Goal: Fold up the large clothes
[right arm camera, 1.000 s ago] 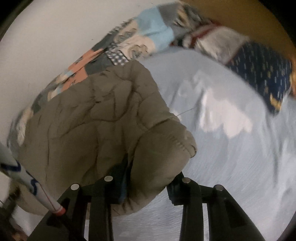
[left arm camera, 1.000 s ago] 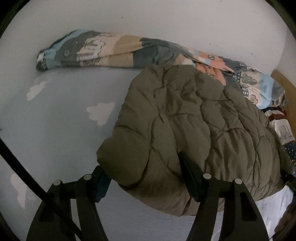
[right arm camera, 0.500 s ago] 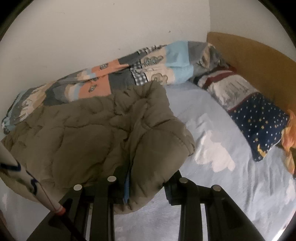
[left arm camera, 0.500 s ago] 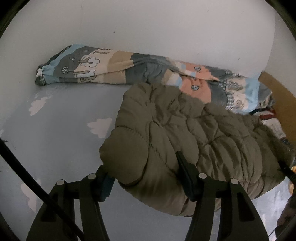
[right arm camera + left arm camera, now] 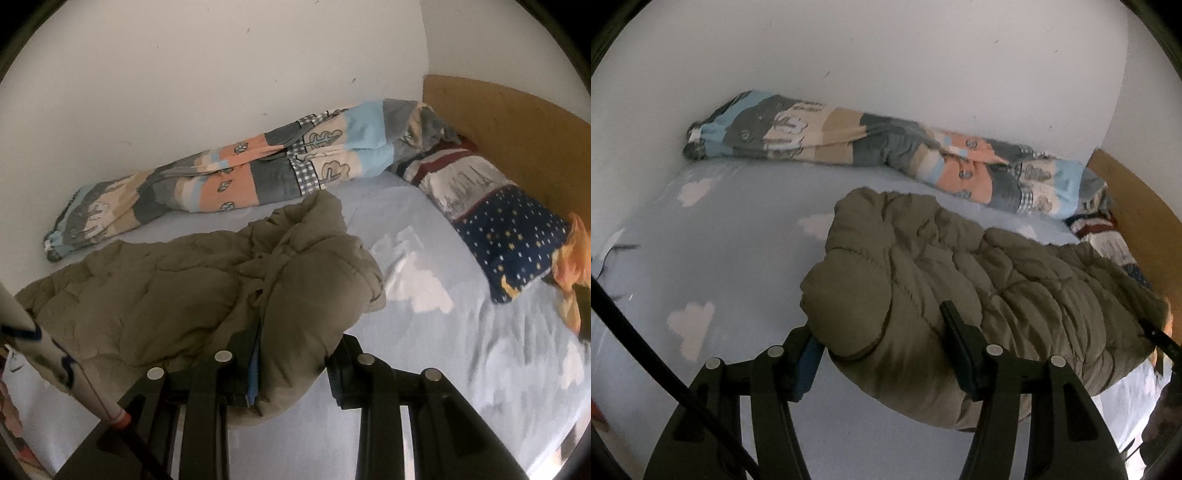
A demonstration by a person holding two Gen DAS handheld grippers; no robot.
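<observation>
An olive quilted puffer jacket (image 5: 960,266) hangs bunched over the light blue bed sheet (image 5: 720,240), held at two spots. My left gripper (image 5: 877,325) is shut on a thick rounded fold at the jacket's left end, which bulges out between the two fingers. In the right wrist view the jacket (image 5: 166,288) spreads to the left and sags. My right gripper (image 5: 295,339) is shut on a padded edge at its right end, with the left finger partly buried in the fabric.
A rolled patchwork duvet (image 5: 886,151) lies along the white wall. A starry navy pillow (image 5: 509,236) rests against the wooden headboard (image 5: 517,122), with an orange item (image 5: 572,266) beside it. A black cable (image 5: 628,325) crosses the lower left.
Both grippers rose and drew back from the wall, carrying the jacket. Sheet now shows between jacket and duvet. The right wrist view levelled out, so pillow and headboard are in full view.
</observation>
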